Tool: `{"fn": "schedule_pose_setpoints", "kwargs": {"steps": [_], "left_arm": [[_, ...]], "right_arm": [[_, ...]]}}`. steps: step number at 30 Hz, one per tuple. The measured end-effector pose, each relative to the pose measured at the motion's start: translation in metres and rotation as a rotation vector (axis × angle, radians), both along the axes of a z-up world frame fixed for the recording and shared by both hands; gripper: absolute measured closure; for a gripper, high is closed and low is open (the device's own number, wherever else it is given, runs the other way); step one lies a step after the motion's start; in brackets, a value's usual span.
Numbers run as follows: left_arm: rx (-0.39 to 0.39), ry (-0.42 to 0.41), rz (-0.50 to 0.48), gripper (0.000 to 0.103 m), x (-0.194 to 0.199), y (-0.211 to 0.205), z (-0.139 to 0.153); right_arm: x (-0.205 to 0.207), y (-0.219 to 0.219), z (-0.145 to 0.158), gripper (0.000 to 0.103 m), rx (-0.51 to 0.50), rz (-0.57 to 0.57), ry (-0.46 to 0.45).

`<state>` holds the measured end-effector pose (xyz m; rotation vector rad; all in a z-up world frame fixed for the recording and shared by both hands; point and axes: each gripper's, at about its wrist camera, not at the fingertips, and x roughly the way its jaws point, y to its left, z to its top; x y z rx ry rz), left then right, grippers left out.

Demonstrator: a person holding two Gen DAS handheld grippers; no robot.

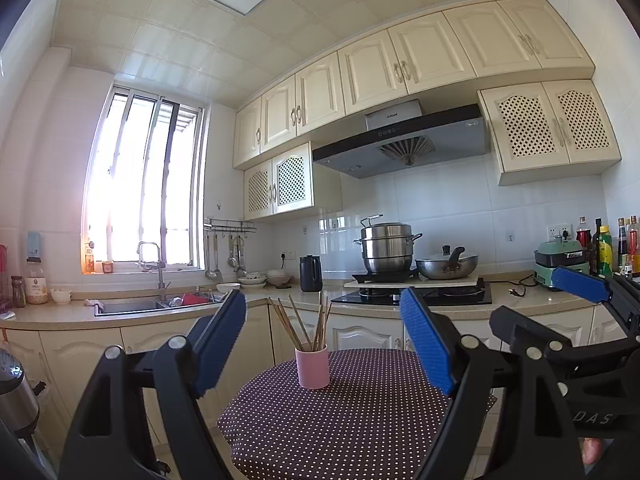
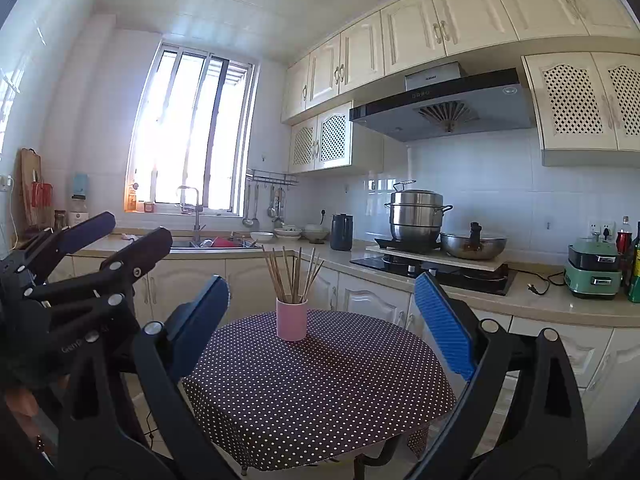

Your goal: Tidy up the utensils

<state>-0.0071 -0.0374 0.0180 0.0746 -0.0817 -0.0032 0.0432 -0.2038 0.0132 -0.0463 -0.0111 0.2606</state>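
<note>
Cream-coloured kitchen cabinets wrap this bright room, and nearest the cameras stand the two hand-held claws. The left gripper (image 1: pixel 324 344) has its blue ribbed pads spread wide with nothing between them, pointing level over the round table (image 1: pixel 360 420) covered in a dark brown cloth with white polka dots. The right gripper (image 2: pixel 322 324) is likewise spread wide and empty, held just beside the left one and apart from everything on the table.

Toward the far edge of that table stands the pink cylindrical cup (image 2: pixel 292 319), upright, holding a loose bundle of brown wooden chopsticks (image 2: pixel 292 274) that fan outward above its rim. Neither claw touches the cup.

Beyond the table runs the beige stone countertop (image 2: pixel 520 300). On it sit a steel sink (image 1: pixel 132 306) under the sunlit window, white bowls (image 1: pixel 256 279), a black jug (image 1: pixel 311 273), a stacked stainless steamer pot (image 2: pixel 416 216) and a lidded steel wok (image 2: pixel 474 244) on the black hob, and a green appliance (image 2: pixel 594 270) near bottles at the far right. A grey range hood (image 2: pixel 444 108) hangs above.
</note>
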Motion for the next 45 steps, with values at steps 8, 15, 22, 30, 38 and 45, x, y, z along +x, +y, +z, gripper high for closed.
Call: {"fn": "schedule_pose_setpoints", "kwargs": {"steps": [8, 15, 22, 30, 38, 45], "left_arm": [[0.000, -0.001, 0.001, 0.025, 0.000, 0.000, 0.000], [0.000, 0.000, 0.000, 0.025, 0.000, 0.001, 0.000], [-0.003, 0.004, 0.000, 0.025, 0.001, 0.002, 0.001], [0.001, 0.009, 0.001, 0.025, 0.002, 0.004, -0.001], [-0.004, 0.011, 0.001, 0.025, 0.010, 0.007, -0.004], [-0.018, 0.046, 0.004, 0.025, 0.043, 0.016, -0.014]], "right_arm": [[0.000, 0.000, 0.000, 0.011, 0.000, -0.001, -0.002], [0.000, 0.000, 0.000, 0.011, 0.000, 0.000, -0.002], [0.000, 0.000, 0.000, 0.011, -0.002, 0.000, 0.002], [0.001, 0.001, -0.001, 0.011, 0.001, 0.002, 0.007], [0.009, 0.003, -0.005, 0.011, 0.000, 0.003, 0.009], [0.037, 0.012, -0.015, 0.010, -0.008, 0.003, 0.037]]}}
